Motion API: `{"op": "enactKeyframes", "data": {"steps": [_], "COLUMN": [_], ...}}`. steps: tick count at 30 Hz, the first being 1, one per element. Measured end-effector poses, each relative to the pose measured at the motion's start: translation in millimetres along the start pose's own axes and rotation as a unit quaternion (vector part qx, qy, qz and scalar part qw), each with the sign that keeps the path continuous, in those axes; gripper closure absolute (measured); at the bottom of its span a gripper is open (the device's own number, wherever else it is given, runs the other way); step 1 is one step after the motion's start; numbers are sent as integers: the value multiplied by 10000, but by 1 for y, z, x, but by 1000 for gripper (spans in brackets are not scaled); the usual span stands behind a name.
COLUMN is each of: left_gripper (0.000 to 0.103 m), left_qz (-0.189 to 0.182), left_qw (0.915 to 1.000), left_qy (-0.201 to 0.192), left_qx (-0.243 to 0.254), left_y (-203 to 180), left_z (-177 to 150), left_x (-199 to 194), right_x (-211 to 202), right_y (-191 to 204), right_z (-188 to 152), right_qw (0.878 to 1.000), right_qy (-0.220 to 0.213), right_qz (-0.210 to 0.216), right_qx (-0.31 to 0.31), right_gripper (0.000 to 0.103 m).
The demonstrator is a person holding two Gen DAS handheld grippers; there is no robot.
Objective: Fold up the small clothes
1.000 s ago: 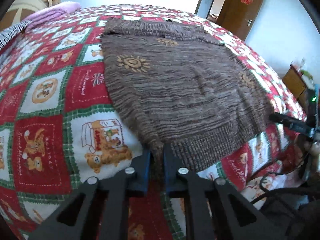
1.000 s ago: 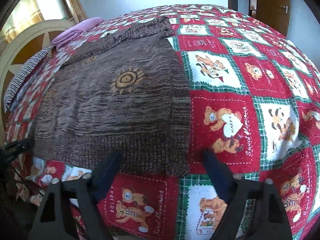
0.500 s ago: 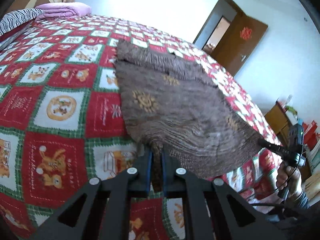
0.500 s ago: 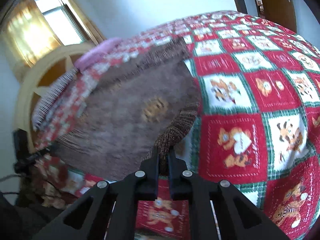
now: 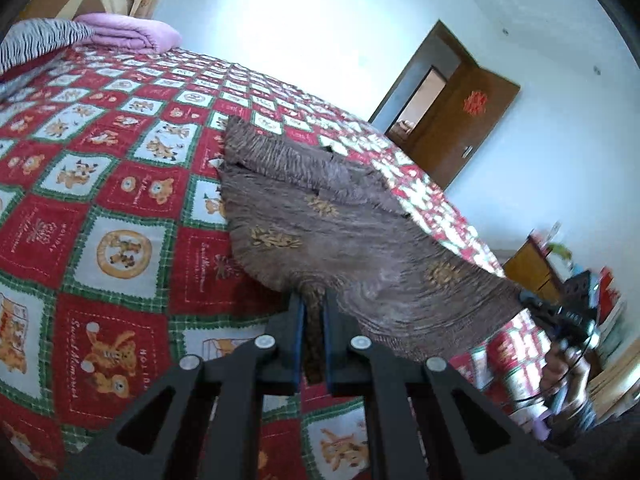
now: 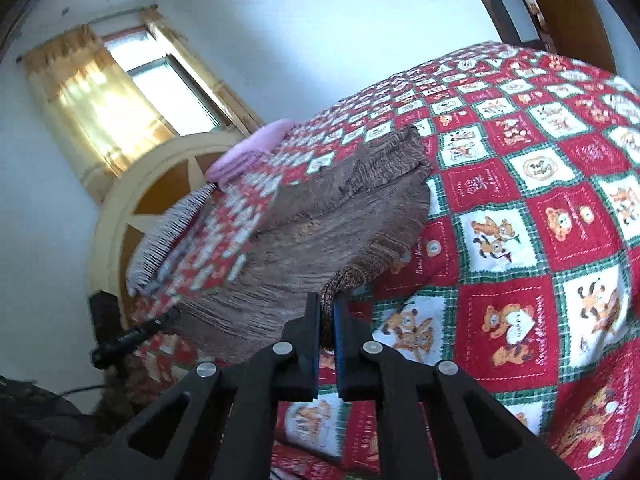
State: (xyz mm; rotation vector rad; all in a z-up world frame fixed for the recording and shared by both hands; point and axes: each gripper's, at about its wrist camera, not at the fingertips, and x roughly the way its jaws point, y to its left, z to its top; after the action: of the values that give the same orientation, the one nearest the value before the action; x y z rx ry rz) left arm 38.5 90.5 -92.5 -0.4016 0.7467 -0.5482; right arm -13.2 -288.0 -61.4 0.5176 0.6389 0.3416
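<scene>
Hem lift starting: left gripper (image 5: 311,312) and right gripper (image 6: 327,312) both clamping brown sweater (image 5: 340,232) hem corners tight; first fold pending, rest lying on quilt (image 5: 120,200).

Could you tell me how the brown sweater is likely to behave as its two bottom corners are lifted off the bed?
Probably floppy: the sweater sags between the left gripper and the right gripper, both clamped on its hem. The thick knit looks grippy, so it will likely not slip. The sleeves folded across its top may slide out of place.
</scene>
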Motion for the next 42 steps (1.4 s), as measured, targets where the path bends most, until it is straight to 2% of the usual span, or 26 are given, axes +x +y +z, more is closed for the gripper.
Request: {"op": "enactKeyframes", "data": {"steps": [7, 10, 15, 26, 31, 42], "left_gripper": [96, 96, 96, 96, 96, 96], "left_qz": [333, 528, 631, 757, 810, 1078], "left_qw": [9992, 9976, 9962, 9949, 9949, 9915], "left_qy": [-99, -245, -416, -561, -510, -621], "left_qx": [220, 362, 422, 358, 324, 379], "left_y": [-2, -2, -2, -2, 3, 19], "left_z": [16, 34, 66, 119, 148, 203], "left_x": [7, 11, 21, 55, 79, 129], "right_x": [-1, -2, 6, 43, 64, 136], "right_y": [-7, 0, 4, -12, -17, -44], "right_z": [17, 33, 61, 122, 153, 220], "right_qw": [9997, 9986, 9972, 9953, 9942, 9942], "right_qy": [-113, -289, -535, -842, -935, -786], "right_qz": [-195, -301, -258, -323, -401, -640], "right_qx": [-101, -332, -446, -355, -346, -365], "right_gripper": [98, 98, 98, 98, 98, 98]}}
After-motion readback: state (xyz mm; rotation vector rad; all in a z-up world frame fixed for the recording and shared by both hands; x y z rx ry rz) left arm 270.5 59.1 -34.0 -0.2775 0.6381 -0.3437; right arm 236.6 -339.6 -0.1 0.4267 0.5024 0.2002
